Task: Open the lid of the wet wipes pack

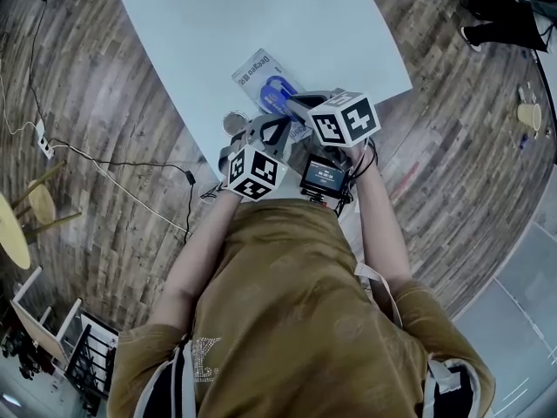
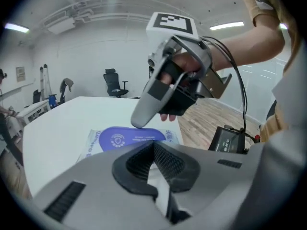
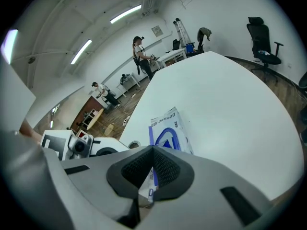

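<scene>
From the head view, we see the wet wipes pack (image 1: 261, 81) lying flat on the white tabletop (image 1: 261, 16) close to its near corner, with its blue lid (image 1: 277, 94) facing up. The left gripper (image 1: 264, 131) comes in from the near edge and the right gripper (image 1: 294, 104) from the right-hand edge. Both crowd the pack's near end. A small round object (image 1: 233, 123) sits at the left edge, just beside the pack.

In the left gripper view, our own tongs (image 2: 153, 145) are drawn together at the tips with nothing pinched between them. They point at the pack (image 2: 96, 140) from low down. We judge this gripper waits here to steady the pack once the lid is pulled. The right gripper (image 2: 139, 121), held in a hand (image 2: 180, 75), tilts steeply down with its tip at the far rim of the lid (image 2: 127, 139). We cannot tell whether the tip touches the rim or hangs just above it. That angle suits catching the lid's lip.

In the right gripper view, its tongs (image 3: 152, 150) are also closed tip to tip and grip nothing. The pack (image 3: 168, 123) shows just beyond them. The lid (image 3: 165, 140) looks flat and shut, so we judge the opening is not yet begun.
</scene>
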